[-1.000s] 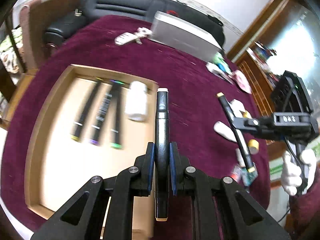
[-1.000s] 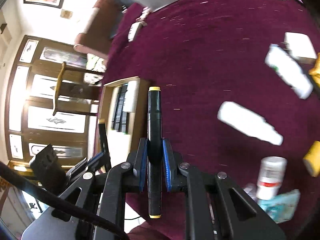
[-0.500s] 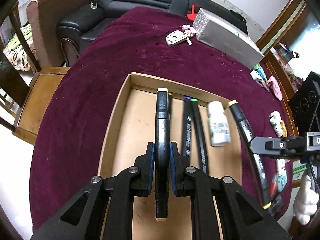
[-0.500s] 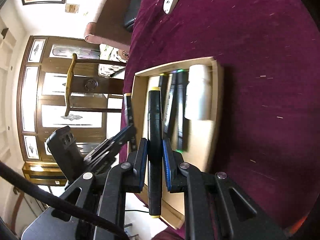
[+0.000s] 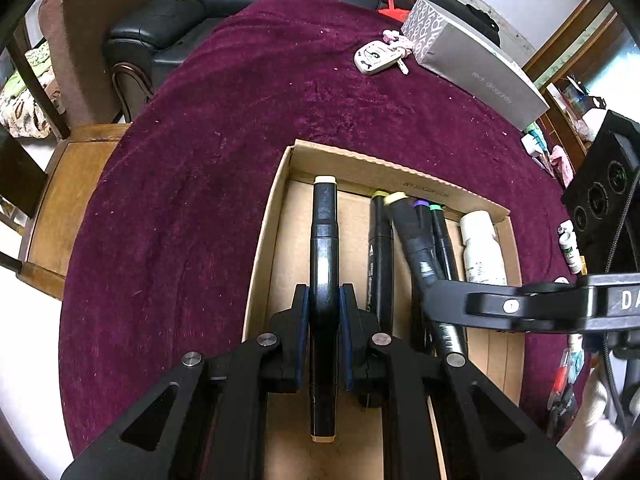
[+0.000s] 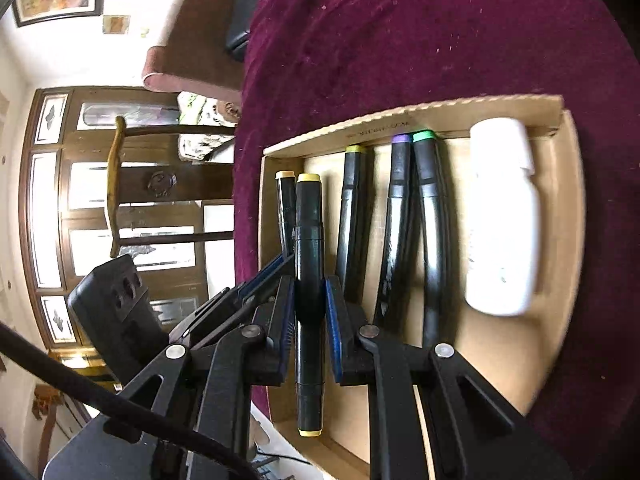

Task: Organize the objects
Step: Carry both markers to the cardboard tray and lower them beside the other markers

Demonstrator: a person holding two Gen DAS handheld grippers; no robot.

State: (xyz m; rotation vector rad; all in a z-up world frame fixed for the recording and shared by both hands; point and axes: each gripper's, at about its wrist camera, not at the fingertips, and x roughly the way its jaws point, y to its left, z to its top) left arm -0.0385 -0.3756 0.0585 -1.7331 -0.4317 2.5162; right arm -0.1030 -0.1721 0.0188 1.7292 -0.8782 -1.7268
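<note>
The white bottle [image 6: 502, 216] is blurred, its label unreadable. The right tongs [image 5: 430, 280] cover the middle of the yellow-capped marker [image 5: 412, 232].

A cardboard tray [image 5: 276, 184] sits on a cloth-covered table [image 5: 200, 160]. Inside, three markers [image 6: 400, 216] lie side by side lengthwise, their caps at the far wall. A bottle [image 6: 502, 220] lies to their right, beside the right wall. Behind the tray, well apart, rest a key fob [image 5: 376, 57] and a long box [image 5: 476, 76].
</note>
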